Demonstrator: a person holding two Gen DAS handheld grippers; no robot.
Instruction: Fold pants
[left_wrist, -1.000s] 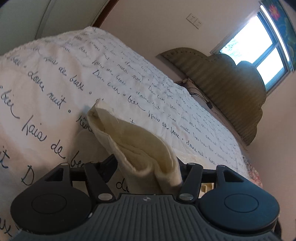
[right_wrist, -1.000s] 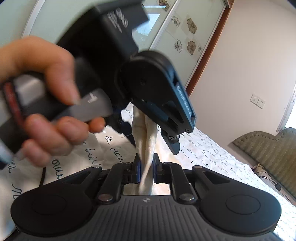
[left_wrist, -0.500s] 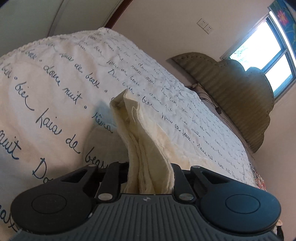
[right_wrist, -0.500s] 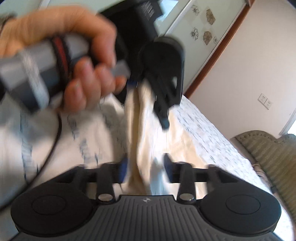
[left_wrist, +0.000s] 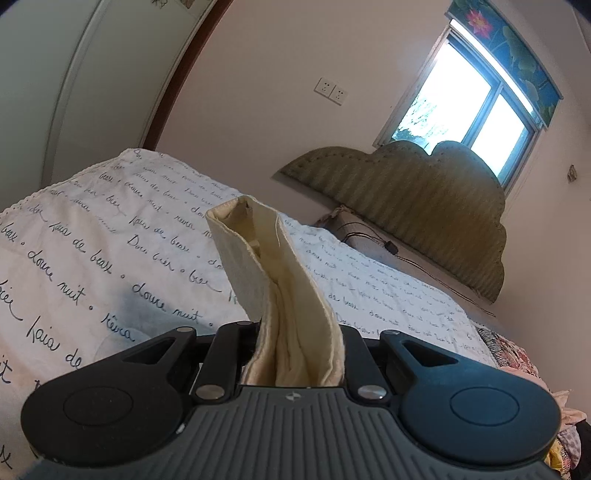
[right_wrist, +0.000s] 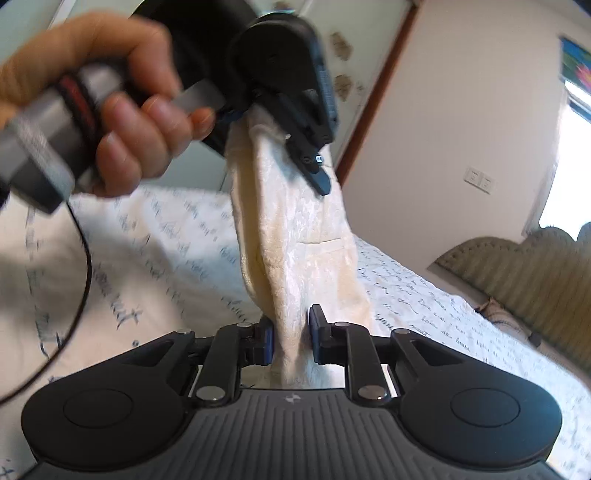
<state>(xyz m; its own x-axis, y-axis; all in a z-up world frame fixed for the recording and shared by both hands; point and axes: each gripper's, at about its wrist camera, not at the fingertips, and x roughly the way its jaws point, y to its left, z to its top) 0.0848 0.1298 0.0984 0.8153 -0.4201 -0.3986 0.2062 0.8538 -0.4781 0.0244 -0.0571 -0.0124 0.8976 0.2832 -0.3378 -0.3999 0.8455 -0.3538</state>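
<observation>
The bed (left_wrist: 110, 236) carries everything here. A white quilted bedspread (left_wrist: 388, 288) covers it, printed all over with dark handwritten script. The cover lies mostly flat, with a scalloped edge along the far corner in the left wrist view. At the head end stands a padded olive-green headboard (left_wrist: 424, 206) with a cloud-shaped top, set against the wall below the window. A dark cable (left_wrist: 391, 248) runs along the gap between the mattress and the headboard. At the right edge of the bed, a patterned, flowery bundle of fabric (left_wrist: 506, 354) lies heaped.
</observation>
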